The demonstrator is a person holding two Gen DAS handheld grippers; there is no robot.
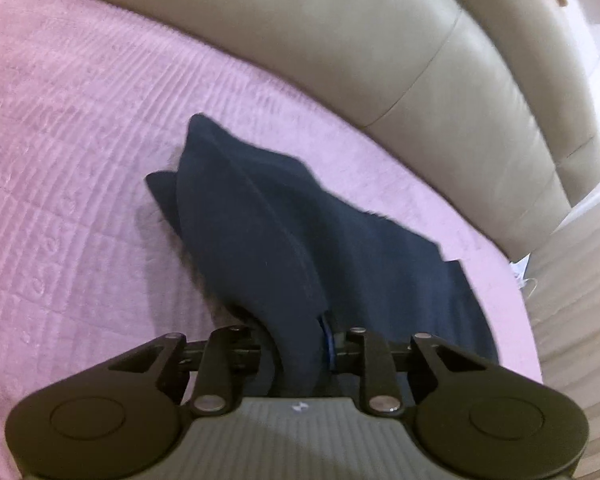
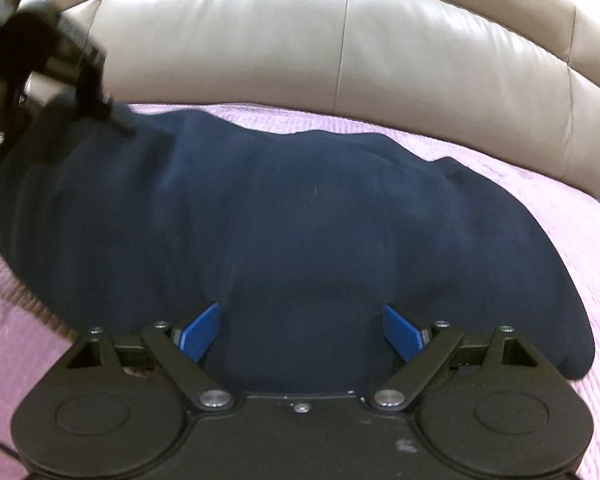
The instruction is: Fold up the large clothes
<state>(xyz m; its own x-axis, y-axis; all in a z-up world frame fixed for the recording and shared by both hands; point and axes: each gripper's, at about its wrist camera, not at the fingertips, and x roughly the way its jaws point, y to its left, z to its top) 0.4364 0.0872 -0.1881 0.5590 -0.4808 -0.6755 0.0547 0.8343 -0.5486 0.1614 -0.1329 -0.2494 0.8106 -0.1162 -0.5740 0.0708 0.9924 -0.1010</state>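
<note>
A dark navy garment (image 2: 300, 216) lies spread on a pink ribbed blanket (image 2: 540, 184) over a sofa seat. My right gripper (image 2: 302, 332) is open, its blue pads (image 2: 202, 336) apart over the near edge of the cloth, gripping nothing. My left gripper (image 1: 300, 344) is shut on a raised fold of the navy garment (image 1: 260, 216), which drapes from its jaws down to the blanket. The left gripper also shows at the top left of the right wrist view (image 2: 100, 92), holding the garment's left end.
A beige leather sofa backrest (image 2: 340, 48) rises behind the pink blanket (image 1: 60, 120). In the left wrist view the sofa's armrest (image 1: 540, 80) curves round to the right, with pale floor (image 1: 580, 260) beyond the seat edge.
</note>
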